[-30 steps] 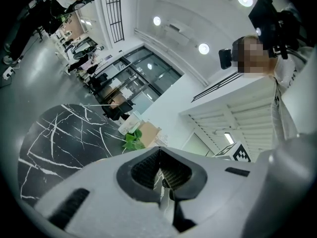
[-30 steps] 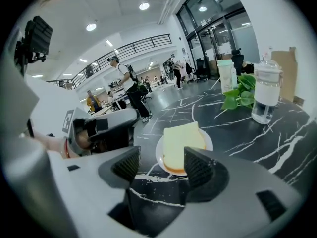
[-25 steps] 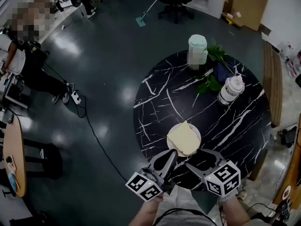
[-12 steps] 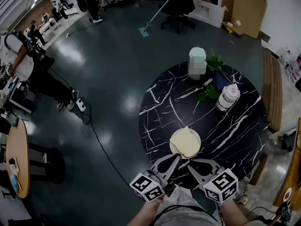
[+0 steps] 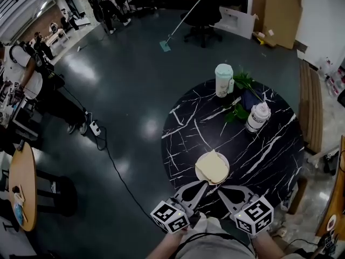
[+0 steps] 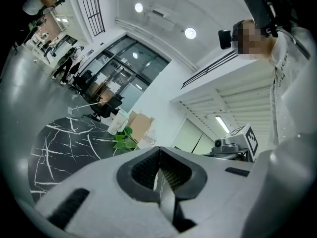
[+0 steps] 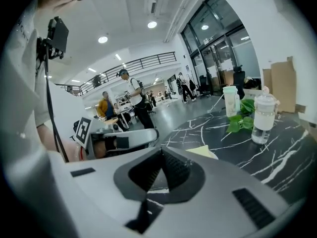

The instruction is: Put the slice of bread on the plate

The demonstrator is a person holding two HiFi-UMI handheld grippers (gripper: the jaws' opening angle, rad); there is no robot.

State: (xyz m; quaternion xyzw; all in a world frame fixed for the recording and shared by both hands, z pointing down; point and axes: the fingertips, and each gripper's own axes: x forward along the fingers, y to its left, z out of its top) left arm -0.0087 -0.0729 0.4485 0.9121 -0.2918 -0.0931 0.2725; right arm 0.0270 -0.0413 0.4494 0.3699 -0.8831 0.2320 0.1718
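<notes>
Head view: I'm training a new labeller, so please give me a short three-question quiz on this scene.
1. True or false: the bread lies on the plate.
2. The right claw is: A) open, B) shut on the bread, C) shut and empty.
3. Fill in: on the table, the plant lies between the canister and the ___.

Key: 1 true. 2 C. 3 bottle.
</notes>
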